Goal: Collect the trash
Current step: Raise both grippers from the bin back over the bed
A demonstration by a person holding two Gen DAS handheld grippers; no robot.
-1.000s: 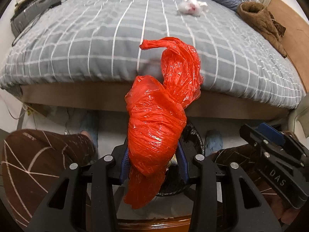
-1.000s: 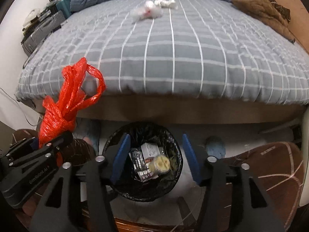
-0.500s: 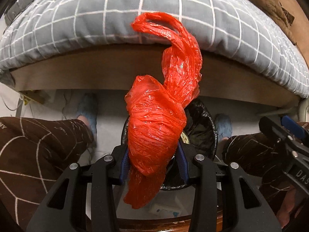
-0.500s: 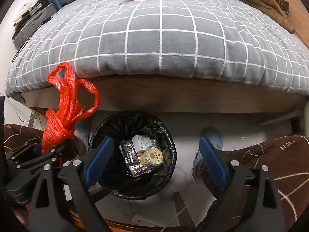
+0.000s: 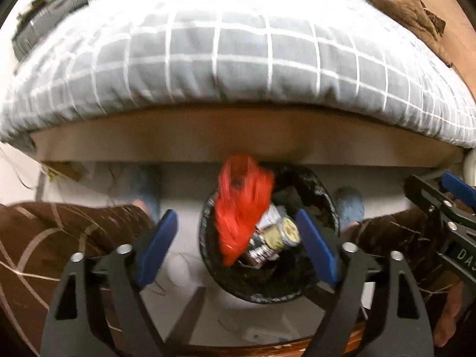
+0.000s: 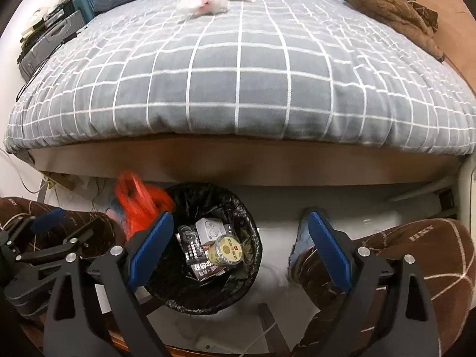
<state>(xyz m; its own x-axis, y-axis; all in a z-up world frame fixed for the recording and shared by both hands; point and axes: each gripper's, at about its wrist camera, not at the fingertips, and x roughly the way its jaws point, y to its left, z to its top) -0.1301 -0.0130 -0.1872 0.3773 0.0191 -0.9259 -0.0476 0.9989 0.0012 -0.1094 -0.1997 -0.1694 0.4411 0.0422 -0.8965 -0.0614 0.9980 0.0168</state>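
Observation:
A crumpled red plastic bag (image 5: 242, 205) is blurred and loose in the air over the left rim of a black-lined trash bin (image 5: 297, 293); it also shows in the right wrist view (image 6: 138, 200). My left gripper (image 5: 236, 247) is open and empty above the bin. My right gripper (image 6: 238, 247) is open and empty, above the bin (image 6: 178, 296), which holds a box and a round can. White crumpled tissue (image 6: 208, 0) lies at the far end of the bed.
A bed with a grey checked duvet (image 6: 238, 89) and wooden frame stands behind the bin. A brown garment (image 6: 392, 9) lies at its far right. The person's knees in brown trousers (image 5: 59, 238) and slippered feet flank the bin. Cases are stacked at far left.
My left gripper has opened and let go of the red bag, which is dropping toward the bin. My right gripper has opened wider.

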